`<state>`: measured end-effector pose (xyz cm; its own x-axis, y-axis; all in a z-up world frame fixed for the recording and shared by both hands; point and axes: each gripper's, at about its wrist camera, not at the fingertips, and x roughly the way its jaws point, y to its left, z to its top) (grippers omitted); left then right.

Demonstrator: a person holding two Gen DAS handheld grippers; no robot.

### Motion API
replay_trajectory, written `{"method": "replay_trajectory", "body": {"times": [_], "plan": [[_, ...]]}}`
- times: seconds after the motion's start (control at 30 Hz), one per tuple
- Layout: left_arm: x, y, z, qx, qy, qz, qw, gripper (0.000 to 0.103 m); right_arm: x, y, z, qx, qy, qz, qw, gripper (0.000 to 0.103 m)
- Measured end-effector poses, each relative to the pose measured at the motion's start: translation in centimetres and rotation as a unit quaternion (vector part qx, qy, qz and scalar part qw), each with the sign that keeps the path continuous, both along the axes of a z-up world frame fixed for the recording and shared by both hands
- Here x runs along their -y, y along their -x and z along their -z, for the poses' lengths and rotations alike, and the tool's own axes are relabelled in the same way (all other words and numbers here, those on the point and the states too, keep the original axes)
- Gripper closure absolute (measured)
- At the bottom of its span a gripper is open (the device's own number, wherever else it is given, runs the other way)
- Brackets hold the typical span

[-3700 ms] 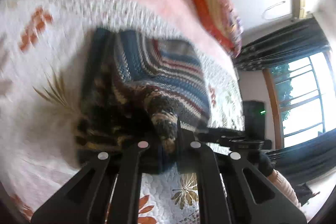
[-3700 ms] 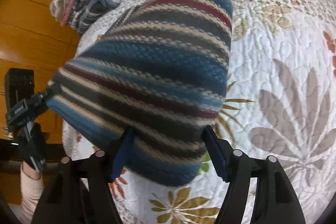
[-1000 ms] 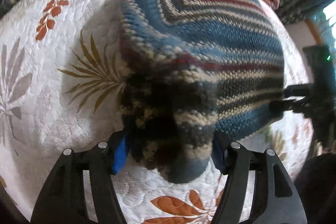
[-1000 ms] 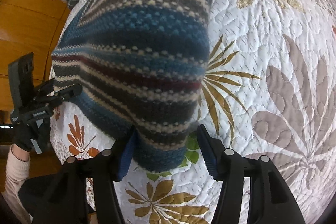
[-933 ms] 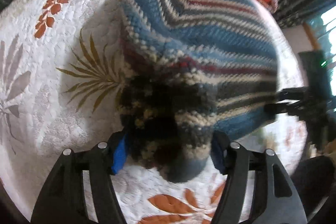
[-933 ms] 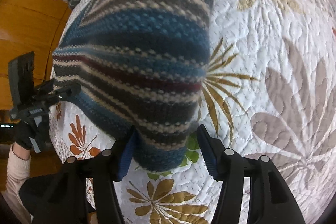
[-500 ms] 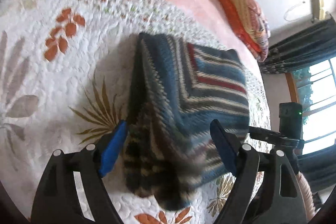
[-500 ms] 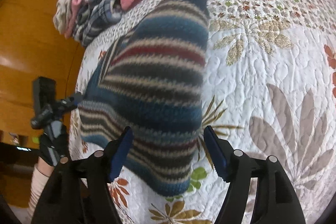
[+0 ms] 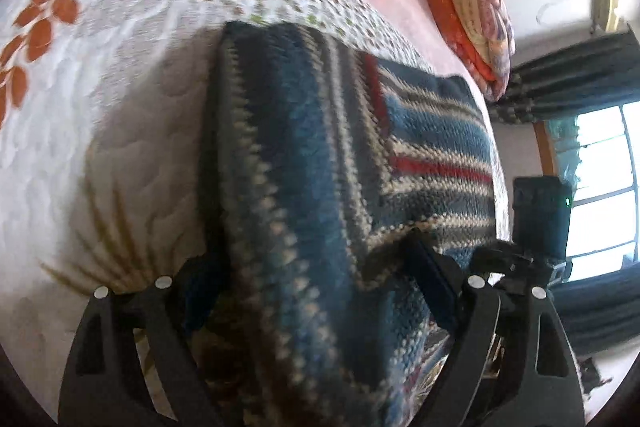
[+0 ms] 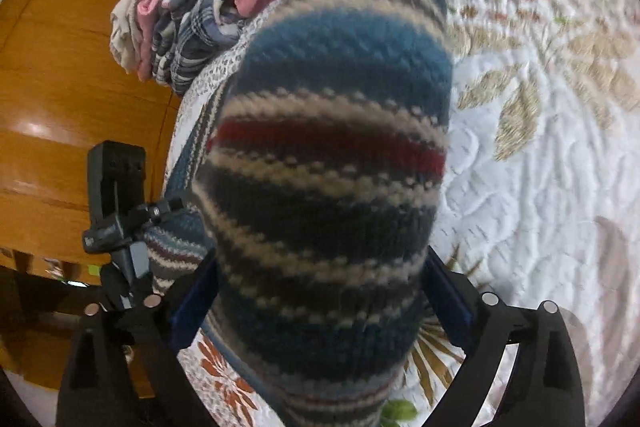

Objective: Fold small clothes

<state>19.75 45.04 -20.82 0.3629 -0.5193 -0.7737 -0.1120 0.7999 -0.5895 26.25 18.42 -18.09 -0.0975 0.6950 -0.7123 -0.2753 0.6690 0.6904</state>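
Where the quilted floral bedspread (image 9: 100,115) spreads white and stitched, a chunky knit striped sweater (image 9: 320,167) in blue, cream, grey and red lies folded on it. The left gripper (image 9: 316,287) stands wide apart, its fingers flanking the sweater's near edge; whether they touch the wool is unclear. The right gripper (image 10: 320,291) is likewise spread wide, with the knit bulging between its blue pads (image 10: 192,303).

Both wrist views close over the shared striped knit (image 9: 340,187), facing bedward.
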Motion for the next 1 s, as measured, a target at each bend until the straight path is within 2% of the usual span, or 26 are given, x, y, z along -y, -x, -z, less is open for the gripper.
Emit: {"method": "replay_trajectory", "body": {"times": [0.07,0.1,0.17,0.23,0.33,0.43,0.53,0.63,0.7,0.8,0.87,0.93,1.0], "plan": [[0.6,-0.1,0.1,0.001,-0.018,0.006,0.9998,0.021,0.2,0.0,0.7,-0.01,-0.015,0.008,1.0,0.01],[0.7,0.0,-0.1,0.002,-0.024,0.007,0.9997,0.024,0.5,0.2,0.7,-0.003,-0.015,0.009,1.0,0.015],[0.9,0.3,-0.3,0.004,-0.028,0.006,0.9996,0.045,0.5,0.5,0.3,0.013,-0.006,0.004,1.0,0.025],[1.2,0.6,-0.7,0.011,-0.022,0.003,0.9997,0.056,0.6,0.7,-0.5,0.024,-0.007,0.001,1.0,0.037],[1.5,1.3,-1.6,0.022,-0.015,-0.009,0.9996,0.064,0.9,1.4,-2.2,0.043,-0.007,-0.007,0.999,0.042],[2.9,2.6,-3.1,0.043,0.014,-0.017,0.9988,0.067,2.1,2.5,-5.2,0.058,-0.005,-0.025,0.998,0.043],[5.9,4.2,-5.0,0.06,0.036,-0.005,0.9975,0.067,4.2,3.5,-8.0,0.076,0.003,-0.038,0.996,0.043],[9.8,5.9,-7.0,0.077,0.052,0.009,0.9956,0.067,9.0,5.7,-11.0,0.091,0.002,-0.042,0.995,0.043],[13.1,6.9,-8.6,0.087,0.054,0.02,0.9946,0.067,11.6,6.9,-12.0,0.091,0.0,-0.036,0.995,0.043],[17.1,8.3,-9.8,0.093,0.052,0.031,0.9938,0.067,16.5,9.1,-12.6,0.086,-0.007,-0.02,0.996,0.043],[20.2,9.4,-10.1,0.1,0.036,0.044,0.9934,0.066,19.1,10.1,-12.5,0.084,-0.014,-0.01,0.996,0.043],[22.2,10.0,-9.6,0.097,0.024,0.052,0.9936,0.066,21.6,10.9,-11.4,0.07,-0.025,0.007,0.997,0.042],[23.7,10.1,-8.2,0.084,0.019,0.052,0.9949,0.066,22.5,11.3,-10.2,0.062,-0.008,0.003,0.998,0.042]]}}
